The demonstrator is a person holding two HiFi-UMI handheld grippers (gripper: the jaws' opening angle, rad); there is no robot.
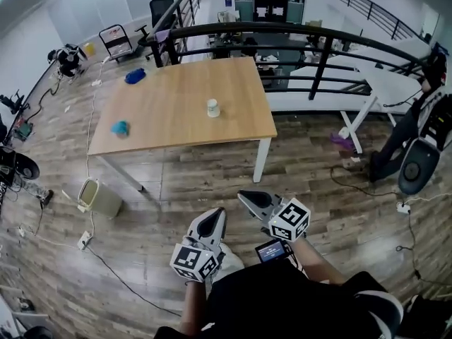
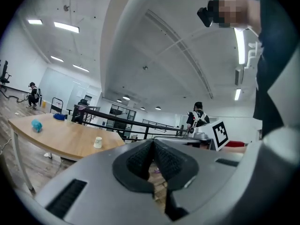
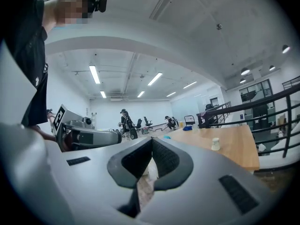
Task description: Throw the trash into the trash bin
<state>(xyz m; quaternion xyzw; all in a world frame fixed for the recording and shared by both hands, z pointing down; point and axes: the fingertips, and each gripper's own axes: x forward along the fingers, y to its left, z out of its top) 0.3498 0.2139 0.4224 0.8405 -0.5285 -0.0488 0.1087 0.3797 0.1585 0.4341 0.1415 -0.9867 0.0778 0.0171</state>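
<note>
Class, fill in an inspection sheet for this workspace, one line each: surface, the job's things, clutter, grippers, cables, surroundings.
Surface: wooden table, mostly bare.
Job's things: white paper cup upright near the table's middle; teal crumpled piece near its left edge; blue piece at its far left corner; trash bin on the floor by the near left leg.
Clutter: small purple thing on the floor to the right.
Grippers: left gripper and right gripper both shut, empty, short of the table.
Cables: white cable left of the table; black cable across the near floor.
Surroundings: black railing behind; white table and a person at right.
</note>
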